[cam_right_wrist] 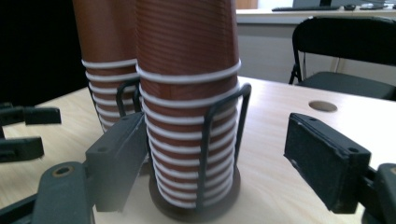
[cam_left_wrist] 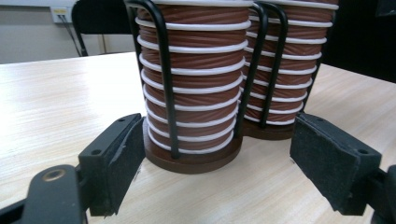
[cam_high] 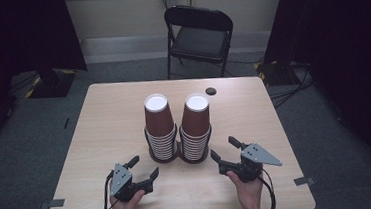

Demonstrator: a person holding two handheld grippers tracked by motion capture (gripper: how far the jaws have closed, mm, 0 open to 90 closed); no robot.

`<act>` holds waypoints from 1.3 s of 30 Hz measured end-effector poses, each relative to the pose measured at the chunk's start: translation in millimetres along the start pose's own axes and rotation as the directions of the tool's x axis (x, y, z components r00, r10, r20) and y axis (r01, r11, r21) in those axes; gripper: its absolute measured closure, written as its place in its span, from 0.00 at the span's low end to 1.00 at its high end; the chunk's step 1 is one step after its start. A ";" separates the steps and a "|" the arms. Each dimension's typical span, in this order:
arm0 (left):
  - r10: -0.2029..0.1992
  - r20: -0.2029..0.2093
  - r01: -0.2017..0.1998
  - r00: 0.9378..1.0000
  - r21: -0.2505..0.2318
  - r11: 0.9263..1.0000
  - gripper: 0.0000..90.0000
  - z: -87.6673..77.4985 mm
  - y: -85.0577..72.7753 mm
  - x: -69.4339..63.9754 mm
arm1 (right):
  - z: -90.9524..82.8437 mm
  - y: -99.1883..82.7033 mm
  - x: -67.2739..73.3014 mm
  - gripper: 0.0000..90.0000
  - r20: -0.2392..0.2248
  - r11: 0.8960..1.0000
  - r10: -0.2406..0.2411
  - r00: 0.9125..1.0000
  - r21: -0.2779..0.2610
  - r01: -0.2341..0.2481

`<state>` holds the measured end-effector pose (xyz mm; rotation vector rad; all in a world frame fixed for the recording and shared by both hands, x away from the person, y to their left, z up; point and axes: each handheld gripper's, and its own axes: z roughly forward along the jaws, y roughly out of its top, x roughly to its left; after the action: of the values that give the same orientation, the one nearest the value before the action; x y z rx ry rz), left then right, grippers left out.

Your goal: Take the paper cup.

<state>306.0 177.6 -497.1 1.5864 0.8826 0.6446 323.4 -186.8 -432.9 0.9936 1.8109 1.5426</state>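
Two stacks of upside-down brown paper cups with white rims stand side by side in black wire holders mid-table: the left stack [cam_high: 159, 126] and the right stack [cam_high: 195, 128]. My left gripper [cam_high: 144, 168] rests open on the table just in front and left of the left stack [cam_left_wrist: 191, 93], jaws wide apart, nothing between them. On the other side, my right gripper [cam_high: 225, 149] is open just right of the right stack [cam_right_wrist: 189, 116], whose holder sits close ahead of the jaws. The left gripper [cam_right_wrist: 28, 133] appears at the far left of the right gripper view.
The wooden table [cam_high: 104, 121] has a round cable hole [cam_high: 211, 91] behind the cups. A black folding chair [cam_high: 198, 36] stands beyond the far edge. Tape marks sit near the front corners [cam_high: 304, 180]. Bare tabletop lies to the left and right of the stacks.
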 end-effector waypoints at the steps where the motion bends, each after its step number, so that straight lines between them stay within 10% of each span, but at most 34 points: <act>1: 0.000 0.000 0.000 1.000 0.000 1.000 0.20 0.0 0.0 0.0 | 0.0 0.0 0.0 0.22 0.000 1.000 0.000 1.000 0.000 0.000; 39: 0.015 0.061 -0.015 0.998 -0.003 1.000 0.18 -0.1 -0.1 0.3 | 48.0 86.6 1.3 0.14 -0.085 0.997 -0.040 0.996 -0.072 0.034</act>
<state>306.0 177.9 -497.2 1.6038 0.8255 0.6042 376.6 -152.7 -356.7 0.8681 1.8097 1.6379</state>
